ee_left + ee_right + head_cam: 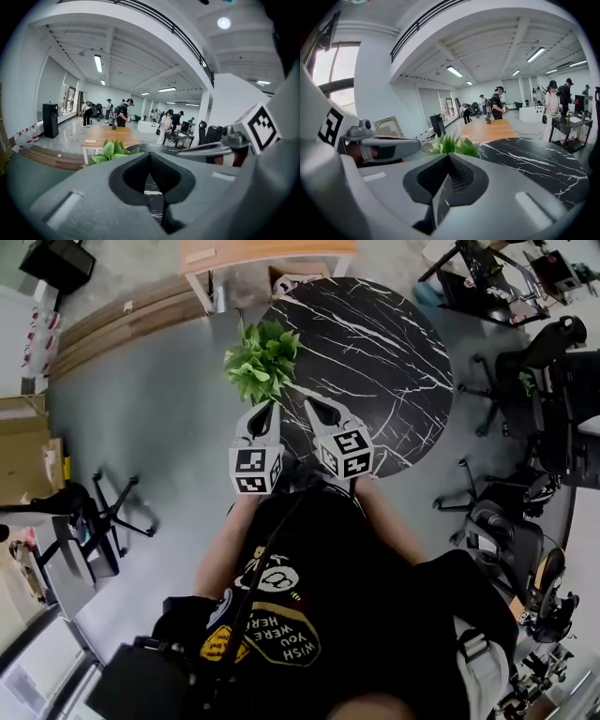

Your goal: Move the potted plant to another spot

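Closest to the lens is the person's black printed T-shirt (309, 615), with both forearms reaching forward from it. Far left, cardboard boxes (23, 442) stand on the grey floor, and a black office chair (98, 512) sits near them.

Next comes the left gripper (262, 411), held at the near-left rim of the round, black, marble-patterned bench (394, 352), its marker cube (255, 470) turned upward. In the left gripper view its jaws meet tip to tip. Only the moulded hollow behind the tips is open, and nothing sits in it.

Just ahead of those tips is the potted plant (262, 360), a bushy clump of bright green leaves at the bench's left edge. The pot itself is hidden under the foliage. Both gripper views show the leaves beyond the jaws, not between them.

To the right of the plant, the right gripper (319, 409) hangs over the near part of the bench, angled inward toward the left one, with its own marker cube (347, 454) behind it. In the right gripper view its jaws are likewise closed on nothing.

Beyond the bench a wooden desk (267, 251) crosses the top of the head view. Far right, several black office chairs (534, 390) crowd the floor well apart from the plant.
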